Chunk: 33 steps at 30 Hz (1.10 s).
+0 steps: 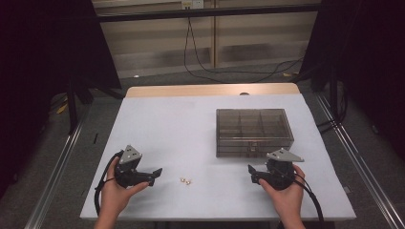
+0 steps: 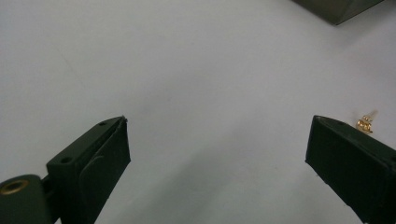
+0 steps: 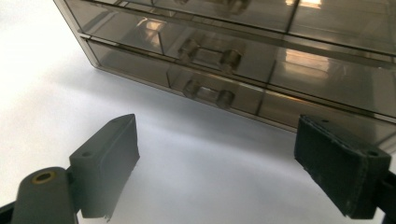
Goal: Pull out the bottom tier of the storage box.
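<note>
The left gripper is sitting low over the near-left part of the white table cover, held in the person's left hand, its jaws pointing twd the table's middle. Jaws are standing wide apart w/ nothing btwn them; in the left gripper view only bare white surface is lying in the gap.

The right gripper is sitting near the front-right, held in the right hand, jaws pointing left twd the middle. Its jaws are also spread wide and gripping nothing; in the right gripper view they are framing bare cover, w/ the box's front just beyond.

Two small gold earrings are lying on the cover btwn the two grippers, nearer the left one, close together, touched by neither gripper. In the left gripper view one gold piece is lying just beyond the tip of the jaw at that view's right, outside the gap; whether it is touching the jaw can't be told.

A smoky transparent drawer box is standing on the right half of the table, behind the right gripper and well apart from the earrings. Its top is showing divided compartments; in the right gripper view two stacked drawers w/ clear handles are facing the gripper, both looking pushed in.
</note>
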Motion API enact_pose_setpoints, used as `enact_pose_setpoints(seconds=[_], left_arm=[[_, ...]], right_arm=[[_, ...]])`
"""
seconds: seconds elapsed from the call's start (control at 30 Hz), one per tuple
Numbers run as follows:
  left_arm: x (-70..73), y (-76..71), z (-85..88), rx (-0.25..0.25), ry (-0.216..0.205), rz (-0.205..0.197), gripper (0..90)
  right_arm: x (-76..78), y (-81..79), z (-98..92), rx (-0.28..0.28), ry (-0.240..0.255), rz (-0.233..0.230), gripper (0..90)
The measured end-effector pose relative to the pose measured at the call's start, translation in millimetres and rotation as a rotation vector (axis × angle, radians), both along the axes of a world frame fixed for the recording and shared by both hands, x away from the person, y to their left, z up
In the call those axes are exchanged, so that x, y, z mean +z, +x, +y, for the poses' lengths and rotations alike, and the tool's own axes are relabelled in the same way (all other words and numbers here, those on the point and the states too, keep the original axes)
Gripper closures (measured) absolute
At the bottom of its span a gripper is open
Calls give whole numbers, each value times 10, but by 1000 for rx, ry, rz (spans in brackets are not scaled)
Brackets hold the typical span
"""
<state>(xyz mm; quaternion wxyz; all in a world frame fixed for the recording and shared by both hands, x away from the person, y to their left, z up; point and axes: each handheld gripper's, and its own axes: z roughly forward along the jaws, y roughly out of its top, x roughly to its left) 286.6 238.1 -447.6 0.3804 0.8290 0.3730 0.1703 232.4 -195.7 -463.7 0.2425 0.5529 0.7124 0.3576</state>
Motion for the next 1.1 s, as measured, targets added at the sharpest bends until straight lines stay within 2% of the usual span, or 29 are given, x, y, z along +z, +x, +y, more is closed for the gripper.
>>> enact_pose_setpoints(seconds=[0.17,0.3,0.5,0.53,0.63,0.83,0.87,0.93,1.1], left_arm=[[7,-4,-5,-1,13,-2,61],[5,0,-22,-10,14,-3,61],[9,0,-19,-10,16,-7,61],[9,1,-18,-12,23,-10,61],[10,-3,-24,-7,25,-10,61],[6,4,-27,-10,25,-11,62],[5,5,-29,-6,26,-12,62],[4,7,-30,-8,25,-12,61],[2,12,-30,1,26,-18,61]], right_arm=[[-31,41,88,-14,-13,1,142],[-71,73,178,-66,-26,3,164],[-108,105,225,-122,-17,8,205],[-126,116,242,-149,-15,9,234],[-141,130,262,-179,-14,3,262],[-150,147,312,-207,-27,5,307],[-156,153,330,-218,-28,5,353],[-166,161,338,-229,-29,2,389],[-172,174,367,-247,-20,-2,445]])
